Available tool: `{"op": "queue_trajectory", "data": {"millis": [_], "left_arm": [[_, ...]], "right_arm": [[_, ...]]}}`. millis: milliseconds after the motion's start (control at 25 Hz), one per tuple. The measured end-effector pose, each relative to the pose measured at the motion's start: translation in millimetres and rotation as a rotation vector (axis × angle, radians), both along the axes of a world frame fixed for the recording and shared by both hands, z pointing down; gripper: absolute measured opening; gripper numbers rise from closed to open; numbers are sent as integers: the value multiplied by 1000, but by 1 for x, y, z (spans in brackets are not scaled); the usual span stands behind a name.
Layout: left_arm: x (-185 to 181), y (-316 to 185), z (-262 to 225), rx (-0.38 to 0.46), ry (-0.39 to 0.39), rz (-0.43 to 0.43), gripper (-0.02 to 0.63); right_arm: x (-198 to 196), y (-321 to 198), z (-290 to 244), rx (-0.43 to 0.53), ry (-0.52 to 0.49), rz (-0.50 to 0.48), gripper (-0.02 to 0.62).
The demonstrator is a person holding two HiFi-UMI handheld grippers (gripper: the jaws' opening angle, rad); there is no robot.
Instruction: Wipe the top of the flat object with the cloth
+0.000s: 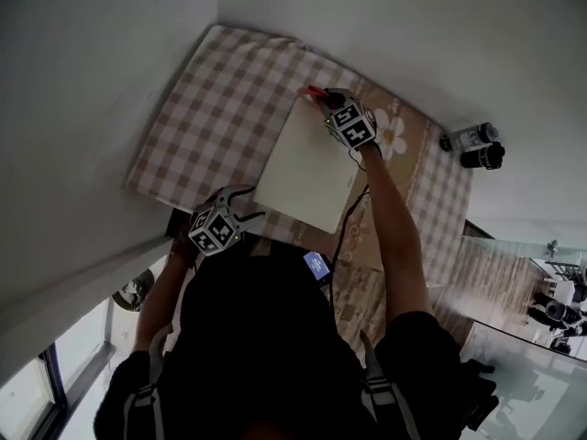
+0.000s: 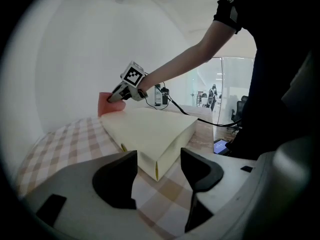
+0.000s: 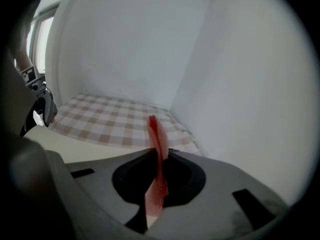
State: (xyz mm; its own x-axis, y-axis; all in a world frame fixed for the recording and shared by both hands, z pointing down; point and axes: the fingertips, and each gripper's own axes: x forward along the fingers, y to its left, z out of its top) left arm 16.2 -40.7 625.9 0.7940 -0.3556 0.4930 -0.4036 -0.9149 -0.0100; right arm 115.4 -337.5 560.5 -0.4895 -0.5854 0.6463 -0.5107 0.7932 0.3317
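The right gripper point(image 1: 320, 97) is clamped on the red cloth point(image 1: 310, 91) at the far corner of the cream flat box point(image 1: 307, 163), which is laid on a checked tablecloth point(image 1: 211, 126), while the left gripper point(image 1: 249, 202) is held with jaws apart and empty by the box's near corner.

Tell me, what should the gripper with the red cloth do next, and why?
Probably sweep the cloth across the box toward the person: the right gripper pinches it at the box's far corner, so the whole top lies nearer.
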Motion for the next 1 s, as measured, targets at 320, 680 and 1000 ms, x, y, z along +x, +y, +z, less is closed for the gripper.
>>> {"op": "queue_trajectory", "data": {"millis": [320, 680, 1000], "left_arm": [[6, -10, 3, -3, 9, -39, 284], [9, -14, 2, -9, 15, -35, 285], [6, -16, 3, -6, 22, -37, 285]], "right_arm": [[-5, 13, 36, -113, 35, 0, 15], [-8, 28, 50, -161, 22, -1, 17], [-12, 40, 53, -180, 24, -2, 17]]}}
